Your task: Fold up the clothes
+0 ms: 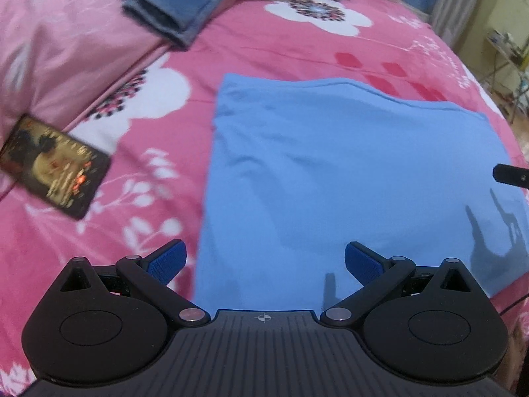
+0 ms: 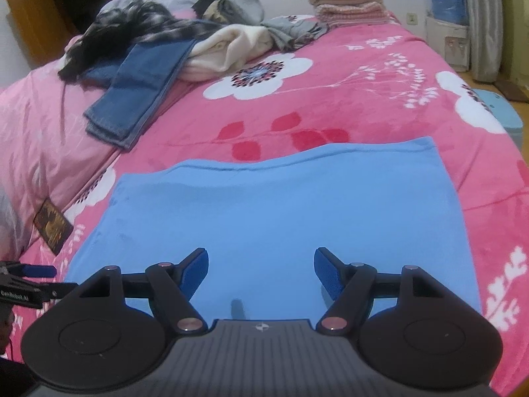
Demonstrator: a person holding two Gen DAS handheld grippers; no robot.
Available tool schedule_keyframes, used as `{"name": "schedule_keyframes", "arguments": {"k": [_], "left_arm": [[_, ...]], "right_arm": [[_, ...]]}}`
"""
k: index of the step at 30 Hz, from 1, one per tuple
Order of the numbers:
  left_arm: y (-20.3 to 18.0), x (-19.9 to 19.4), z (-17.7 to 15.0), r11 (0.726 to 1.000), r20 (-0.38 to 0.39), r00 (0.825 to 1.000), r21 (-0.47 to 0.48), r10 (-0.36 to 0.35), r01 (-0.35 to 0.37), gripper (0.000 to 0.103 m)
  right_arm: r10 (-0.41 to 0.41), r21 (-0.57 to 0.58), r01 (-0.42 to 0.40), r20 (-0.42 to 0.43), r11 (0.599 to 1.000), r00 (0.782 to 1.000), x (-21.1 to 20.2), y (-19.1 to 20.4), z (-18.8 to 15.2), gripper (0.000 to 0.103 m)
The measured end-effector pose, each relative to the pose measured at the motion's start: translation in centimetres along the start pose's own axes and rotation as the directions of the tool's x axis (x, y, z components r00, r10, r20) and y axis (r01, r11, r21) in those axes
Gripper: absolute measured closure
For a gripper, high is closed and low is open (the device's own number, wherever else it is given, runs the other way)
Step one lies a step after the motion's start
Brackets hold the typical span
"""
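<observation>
Blue garment [image 2: 264,211] is laid flat on the pink blanket [image 2: 380,99], long axis running left to right. Its near edge is found under both grippers: left gripper [image 1: 265,261] at the left corner, right gripper [image 2: 261,269] mid-cloth. Both are spread wide, nothing held.

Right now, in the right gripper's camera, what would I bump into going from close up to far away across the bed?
Right gripper with open fingers → light blue cloth → red petals on the pink blanket → big white flower print → cream garment → stack of folded towels at the far end.
</observation>
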State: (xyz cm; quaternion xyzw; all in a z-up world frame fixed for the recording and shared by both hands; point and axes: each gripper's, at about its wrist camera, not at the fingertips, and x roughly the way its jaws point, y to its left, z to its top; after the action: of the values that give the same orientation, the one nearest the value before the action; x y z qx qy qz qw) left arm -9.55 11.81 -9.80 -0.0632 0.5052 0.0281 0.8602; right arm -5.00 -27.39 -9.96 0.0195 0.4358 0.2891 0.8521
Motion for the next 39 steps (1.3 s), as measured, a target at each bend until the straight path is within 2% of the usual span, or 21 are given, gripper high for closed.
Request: {"name": "schedule_keyframes", "arguments": {"k": [7, 10, 12, 15, 19, 24, 25, 28, 30, 36, 38, 39], "left_arm": [[2.6, -1.1, -0.8, 0.997, 0.017, 1.0, -0.081, 0.01, -0.008, 0.0], [3.6, -1.6, -0.5, 0.995, 0.038, 0.999, -0.1, 0.018, -0.014, 0.0], [4.1, -1.9, 0.0, 0.994, 0.051, 0.998, -0.109, 0.032, -0.026, 0.0], [5.1, -1.9, 1.1, 0.989, 0.052, 0.998, -0.141, 0.045, -0.037, 0.0], [6.1, -1.6, 1.8, 0.981, 0.036, 0.998, -0.19, 0.045, -0.037, 0.001], [6.5, -1.0, 1.9, 0.977, 0.017, 0.999, -0.209, 0.043, -0.039, 0.006], [6.7, -0.9, 2.0, 0.976, 0.013, 0.999, -0.213, 0.042, -0.039, 0.007], [7.1, -0.6, 2.0, 0.974, 0.007, 0.999, -0.225, 0.039, -0.037, 0.011], [7.3, -0.5, 2.0, 0.973, 0.007, 0.999, -0.226, 0.04, -0.037, 0.017], [8.0, -0.3, 1.7, 0.972, 0.01, 1.0, -0.236, 0.022, -0.019, 0.033], [8.2, -0.2, 1.5, 0.97, 0.013, 1.0, -0.245, 0.007, -0.003, 0.042], [8.3, -0.2, 1.5, 0.968, 0.015, 1.0, -0.25, -0.003, 0.007, 0.044]], "right_arm": [[0.04, -0.112, -0.044, -0.037, 0.993, 0.999, 0.9, 3.0, -0.9, 0.03], [0.083, -0.203, -0.09, -0.044, 0.975, 0.996, 1.1, 4.9, -1.3, 0.03], [0.129, -0.284, -0.141, -0.06, 0.948, 0.99, 1.6, 6.8, -1.6, 0.03], [0.204, -0.421, -0.224, -0.095, 0.879, 0.974, 2.6, 10.3, -2.1, 0.03], [0.301, -0.583, -0.329, -0.147, 0.743, 0.942, 4.1, 15.5, -3.5, 0.032], [0.362, -0.723, -0.386, -0.199, 0.573, 0.911, 5.5, 20.7, -5.4, 0.039], [0.366, -0.741, -0.392, -0.21, 0.546, 0.906, 5.8, 21.4, -5.8, 0.042], [0.374, -0.789, -0.408, -0.245, 0.46, 0.895, 6.6, 23.5, -6.9, 0.044], [0.372, -0.82, -0.402, -0.252, 0.408, 0.893, 6.7, 24.6, -7.8, 0.044], [0.347, -0.889, -0.357, -0.251, 0.286, 0.904, 7.5, 26.4, -10.4, 0.05], [0.327, -0.9, -0.346, -0.254, 0.265, 0.911, 8.0, 26.7, -10.9, 0.055], [0.315, -0.903, -0.342, -0.256, 0.258, 0.914, 8.3, 26.8, -11.2, 0.056]]}}
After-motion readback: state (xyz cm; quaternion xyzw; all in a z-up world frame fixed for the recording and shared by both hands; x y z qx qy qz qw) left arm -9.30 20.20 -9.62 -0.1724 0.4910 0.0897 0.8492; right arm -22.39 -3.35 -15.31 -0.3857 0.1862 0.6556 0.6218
